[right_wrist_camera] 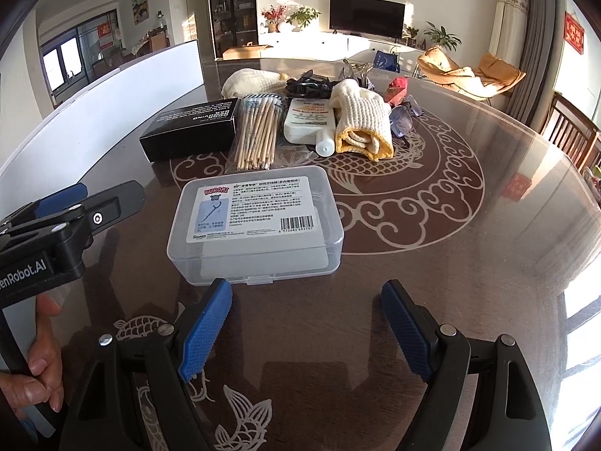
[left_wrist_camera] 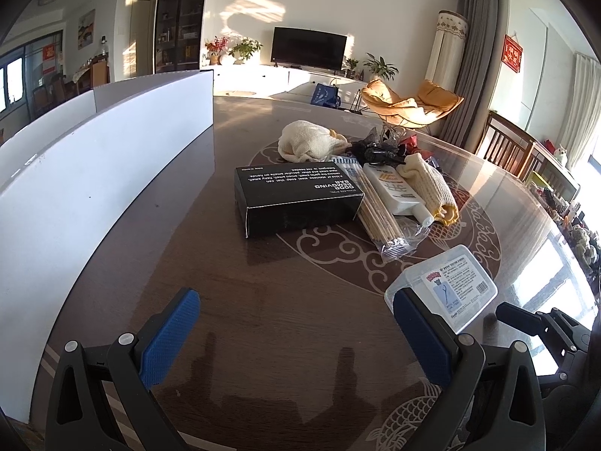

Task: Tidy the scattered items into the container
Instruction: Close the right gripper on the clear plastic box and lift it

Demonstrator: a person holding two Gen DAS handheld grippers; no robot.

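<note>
A white open container point(left_wrist_camera: 94, 173) stands at the table's left; it also shows in the right wrist view point(right_wrist_camera: 112, 112). Scattered items lie mid-table: a black soap box point(left_wrist_camera: 296, 199) point(right_wrist_camera: 191, 127), a pack of wooden sticks point(left_wrist_camera: 379, 210) point(right_wrist_camera: 259, 131), a white bottle point(left_wrist_camera: 398, 191) point(right_wrist_camera: 310, 122), a cream-yellow cloth point(left_wrist_camera: 432, 188) point(right_wrist_camera: 362, 124), a second cloth point(left_wrist_camera: 308, 144) point(right_wrist_camera: 249, 79), dark clips point(left_wrist_camera: 375, 150) and a clear plastic box point(left_wrist_camera: 447, 289) point(right_wrist_camera: 255, 225). My left gripper point(left_wrist_camera: 296, 334) is open and empty over bare table. My right gripper point(right_wrist_camera: 306, 327) is open and empty just before the clear box.
The round dark table point(right_wrist_camera: 469, 263) has a glossy patterned top. Wooden chairs point(left_wrist_camera: 507, 143) stand at the right edge. The left gripper's body point(right_wrist_camera: 67, 225) and a hand point(right_wrist_camera: 41, 368) show at the right wrist view's left.
</note>
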